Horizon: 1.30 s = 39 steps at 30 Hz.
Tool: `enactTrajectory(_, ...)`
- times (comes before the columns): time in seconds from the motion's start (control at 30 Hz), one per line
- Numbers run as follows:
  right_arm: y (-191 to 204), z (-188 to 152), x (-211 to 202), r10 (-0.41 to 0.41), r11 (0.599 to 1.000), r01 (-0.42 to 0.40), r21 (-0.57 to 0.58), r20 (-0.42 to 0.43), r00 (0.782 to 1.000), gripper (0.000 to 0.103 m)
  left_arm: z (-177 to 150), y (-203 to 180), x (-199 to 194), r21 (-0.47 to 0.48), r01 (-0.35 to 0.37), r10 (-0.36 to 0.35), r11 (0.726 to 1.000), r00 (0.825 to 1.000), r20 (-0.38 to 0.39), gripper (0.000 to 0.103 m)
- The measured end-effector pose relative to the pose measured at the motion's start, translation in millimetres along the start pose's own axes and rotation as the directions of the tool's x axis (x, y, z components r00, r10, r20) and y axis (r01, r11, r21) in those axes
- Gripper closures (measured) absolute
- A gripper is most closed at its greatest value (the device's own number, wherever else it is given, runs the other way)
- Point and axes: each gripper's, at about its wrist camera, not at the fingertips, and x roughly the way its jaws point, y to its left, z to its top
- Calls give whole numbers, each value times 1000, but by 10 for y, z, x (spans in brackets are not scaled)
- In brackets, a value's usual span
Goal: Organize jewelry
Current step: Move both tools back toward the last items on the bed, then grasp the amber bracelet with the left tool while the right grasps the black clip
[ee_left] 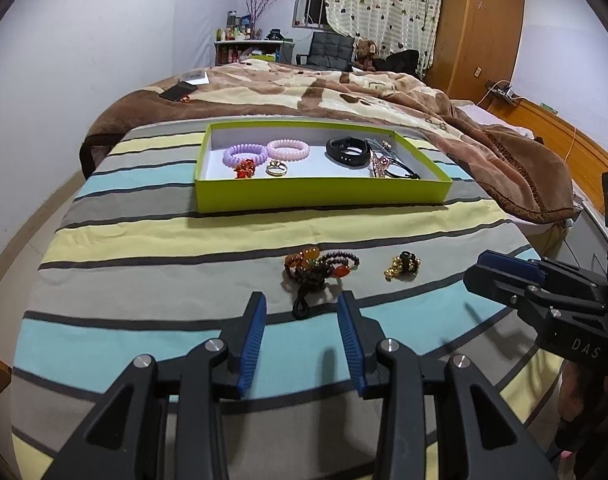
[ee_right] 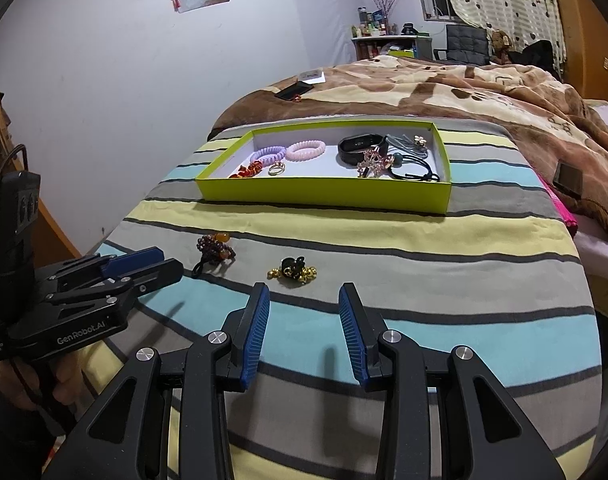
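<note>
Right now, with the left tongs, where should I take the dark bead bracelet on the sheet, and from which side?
Probably take the bracelet at its black cord loop, which sticks out toward the open left tongs, almost between the fingers. Come from the near side, low along the sheet. The beads lie heaped and round, so they would likely slip; the loop is thin and flat.

Home bedroom: a bed (ee_left: 264, 240) is lying under a striped sheet, a brown blanket (ee_left: 343, 88) covering its far end, heart-print curtains (ee_left: 383, 4) hanging at the window, a wooden wardrobe (ee_left: 479, 28) standing right, a cluttered shelf (ee_left: 244, 46) and teddy bear (ee_left: 365, 52) sitting behind.
</note>
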Motion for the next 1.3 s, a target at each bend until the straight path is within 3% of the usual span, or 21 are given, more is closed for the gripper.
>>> enactTrajectory(0.53, 20, 95, 223, 12, 999, -14, -36, -63, 998, 66, 219, -48, 401, 28, 36, -33, 999, 995, -98, 62)
enactTrajectory(0.67, 48, 117, 301, 18, 998, -23, -56, -86, 996, 66, 238, -37, 428, 30, 29, -26, 999, 996, -90, 63)
enactTrajectory(0.7, 49, 126, 319, 19, 998, -25, -58, -90, 996, 66, 233, -34, 431, 30, 28, -25, 999, 996, -89, 69)
enactTrajectory(0.8, 64, 136, 391, 20, 997, -28, -68, -107, 994, 66, 227, -19, 424, 23, 35, -33, 999, 995, -89, 73)
enactTrajectory(1.0, 135, 175, 483, 20, 995, -31, -92, -125, 992, 66, 218, 36, 384, -6, 37, -37, 999, 996, -80, 73)
enactTrajectory(1.3, 212, 172, 587, -47, 991, 26, -129, -161, 986, 69, 197, 77, 340, -25, 41, -43, 999, 996, -76, 73)
